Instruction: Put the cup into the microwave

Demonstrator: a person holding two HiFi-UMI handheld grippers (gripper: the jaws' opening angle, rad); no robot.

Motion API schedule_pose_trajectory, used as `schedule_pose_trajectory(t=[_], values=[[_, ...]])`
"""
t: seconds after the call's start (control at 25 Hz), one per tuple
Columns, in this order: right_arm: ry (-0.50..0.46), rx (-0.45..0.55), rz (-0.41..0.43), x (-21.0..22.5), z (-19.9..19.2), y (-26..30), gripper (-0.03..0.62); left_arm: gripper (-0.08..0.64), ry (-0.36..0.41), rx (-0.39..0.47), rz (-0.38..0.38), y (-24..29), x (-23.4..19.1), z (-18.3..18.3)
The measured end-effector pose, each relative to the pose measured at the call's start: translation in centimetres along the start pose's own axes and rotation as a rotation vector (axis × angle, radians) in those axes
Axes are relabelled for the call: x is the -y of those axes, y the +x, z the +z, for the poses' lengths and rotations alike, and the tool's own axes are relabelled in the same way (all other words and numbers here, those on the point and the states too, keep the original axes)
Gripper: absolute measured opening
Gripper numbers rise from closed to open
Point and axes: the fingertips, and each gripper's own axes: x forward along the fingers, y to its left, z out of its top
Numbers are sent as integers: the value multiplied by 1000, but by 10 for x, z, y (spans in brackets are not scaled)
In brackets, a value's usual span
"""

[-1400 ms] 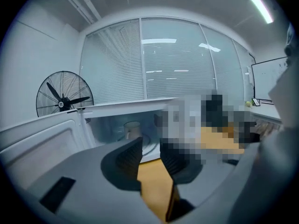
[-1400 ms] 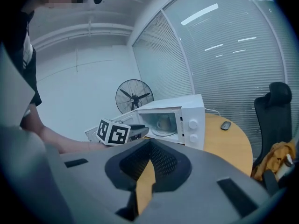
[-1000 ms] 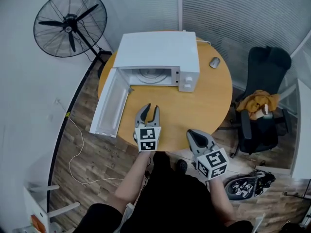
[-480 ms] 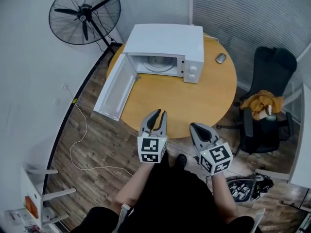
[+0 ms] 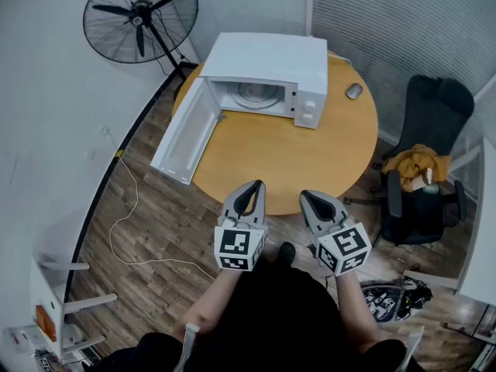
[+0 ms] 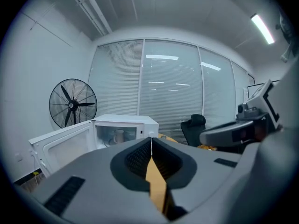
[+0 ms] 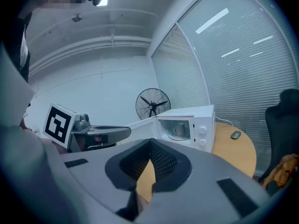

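Observation:
A pale cup (image 6: 119,136) stands inside the white microwave (image 5: 267,56), on its turntable; the right gripper view shows the cup (image 7: 180,130) too. The microwave's door (image 5: 186,134) hangs wide open to the left. The oven sits at the far side of the round wooden table (image 5: 310,153). My left gripper (image 5: 254,186) hovers at the table's near edge, its jaws closing until they meet, with nothing between them. My right gripper (image 5: 304,196) hangs beside it, shut and empty. Both point towards the microwave from well back.
A computer mouse (image 5: 353,91) lies on the table right of the microwave. A standing fan (image 5: 139,14) is at the far left. A black office chair (image 5: 422,169) with an orange cloth stands to the right. A white cable (image 5: 128,231) trails over the wooden floor.
Both grippers drew back from over the table to its near edge. The left gripper's jaws went from open to shut. The right gripper stayed shut.

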Motion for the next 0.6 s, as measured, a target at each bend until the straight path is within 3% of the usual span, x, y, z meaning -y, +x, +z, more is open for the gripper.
schedule_pose_trajectory(t=[0.6], values=[[-38,24,12,-10,7,0,9,-3,-13,6,-8,-18,-7,5]])
